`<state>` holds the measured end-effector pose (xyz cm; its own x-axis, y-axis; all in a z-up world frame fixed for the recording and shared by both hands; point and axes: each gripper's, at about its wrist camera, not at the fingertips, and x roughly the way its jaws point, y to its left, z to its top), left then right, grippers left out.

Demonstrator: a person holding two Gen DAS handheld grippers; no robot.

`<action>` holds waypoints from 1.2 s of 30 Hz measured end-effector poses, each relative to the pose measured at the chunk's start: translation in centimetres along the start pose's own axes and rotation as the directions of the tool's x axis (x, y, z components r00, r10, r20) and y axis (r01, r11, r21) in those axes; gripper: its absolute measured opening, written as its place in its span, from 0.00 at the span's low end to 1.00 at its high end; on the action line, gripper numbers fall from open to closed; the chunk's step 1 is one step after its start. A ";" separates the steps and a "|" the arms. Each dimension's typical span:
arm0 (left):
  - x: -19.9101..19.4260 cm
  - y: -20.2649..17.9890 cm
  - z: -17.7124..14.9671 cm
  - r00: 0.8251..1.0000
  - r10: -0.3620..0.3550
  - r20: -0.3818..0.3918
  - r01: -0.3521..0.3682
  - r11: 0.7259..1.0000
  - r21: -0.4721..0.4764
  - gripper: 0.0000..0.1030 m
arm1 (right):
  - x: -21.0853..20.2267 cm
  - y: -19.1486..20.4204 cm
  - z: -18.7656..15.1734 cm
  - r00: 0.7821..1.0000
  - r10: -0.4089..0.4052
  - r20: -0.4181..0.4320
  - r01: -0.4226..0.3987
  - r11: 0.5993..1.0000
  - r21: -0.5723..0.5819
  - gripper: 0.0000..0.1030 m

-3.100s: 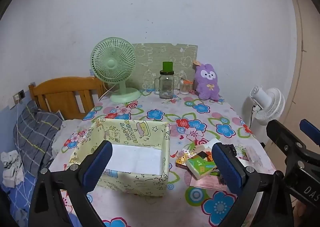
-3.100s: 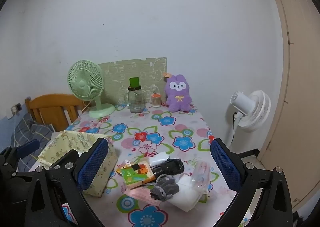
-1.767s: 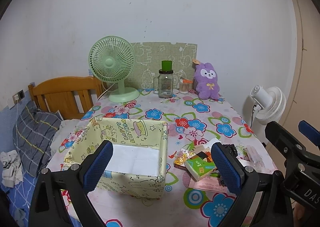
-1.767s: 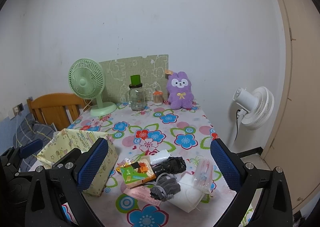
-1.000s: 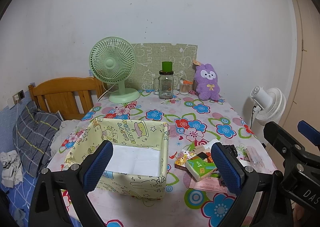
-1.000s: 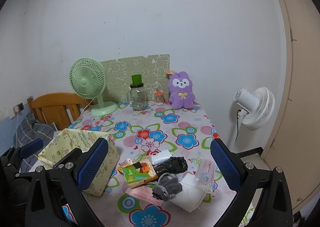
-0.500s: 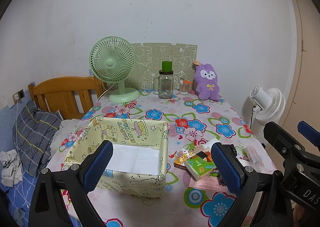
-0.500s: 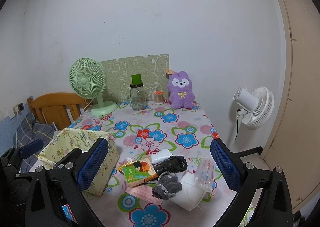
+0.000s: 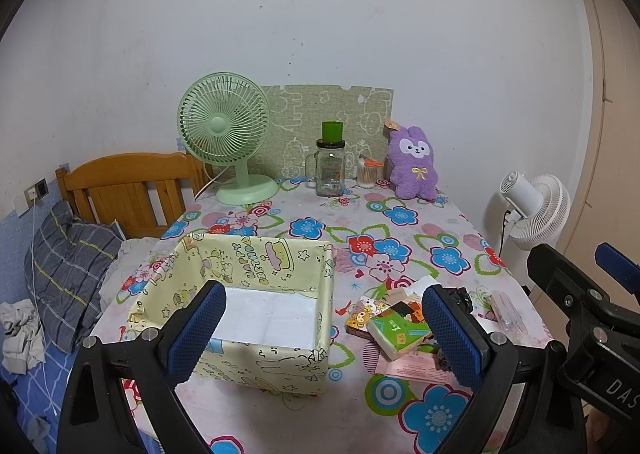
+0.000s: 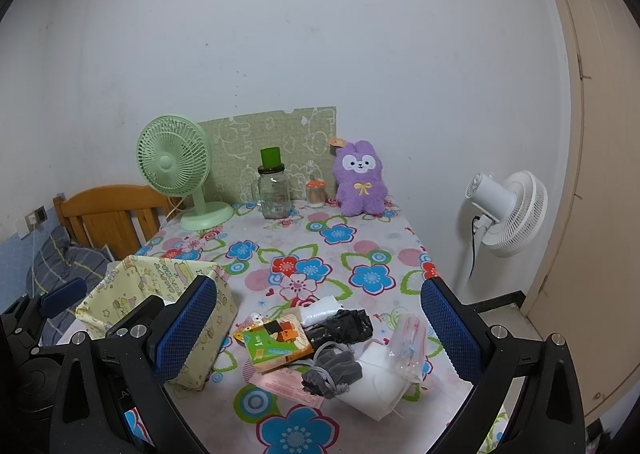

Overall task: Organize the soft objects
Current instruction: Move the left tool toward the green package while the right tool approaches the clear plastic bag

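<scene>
Grey pouch [image 10: 332, 370] lies on the table between the spread right gripper [image 10: 320, 330] fingers.

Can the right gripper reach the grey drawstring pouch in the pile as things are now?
Probably yes. The right gripper is open and the grey drawstring pouch lies on top of the pile, uncovered, right ahead of it.

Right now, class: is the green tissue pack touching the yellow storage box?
Apart. The right wrist view shows flowered tablecloth between green tissue pack and yellow storage box.
</scene>
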<state>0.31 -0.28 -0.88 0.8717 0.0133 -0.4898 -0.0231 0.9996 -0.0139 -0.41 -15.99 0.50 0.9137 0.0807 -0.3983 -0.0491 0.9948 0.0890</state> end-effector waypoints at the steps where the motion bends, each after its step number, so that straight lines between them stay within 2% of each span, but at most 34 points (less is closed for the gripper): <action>1: 0.0 0.0 0.0 1.000 0.000 0.000 0.000 1.000 0.000 0.96 | 0.0 0.0 0.0 1.000 0.000 0.000 0.000 1.000 0.000 1.00; 9: 0.1 -1.0 -0.3 1.000 -0.014 0.002 0.014 1.000 0.009 0.96 | 0.2 -0.1 -0.1 1.000 -0.006 0.000 0.006 1.000 -0.003 1.00; 19: 1.1 -3.1 -0.7 0.999 -0.028 -0.018 0.028 0.999 0.019 0.94 | 0.8 -2.2 -0.4 1.000 -0.026 -0.016 0.026 1.000 0.006 0.99; 36: 5.1 -7.2 -2.6 0.989 -0.068 -0.128 0.075 0.996 0.044 0.92 | 4.2 -5.5 -2.2 0.992 -0.048 -0.113 0.050 0.999 0.014 0.93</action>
<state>3.60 -7.43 -5.58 0.8013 -0.0582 -0.5954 0.0634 0.9979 -0.0121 2.85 -20.97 -3.70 0.8636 0.0397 -0.5026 0.0018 0.9967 0.0817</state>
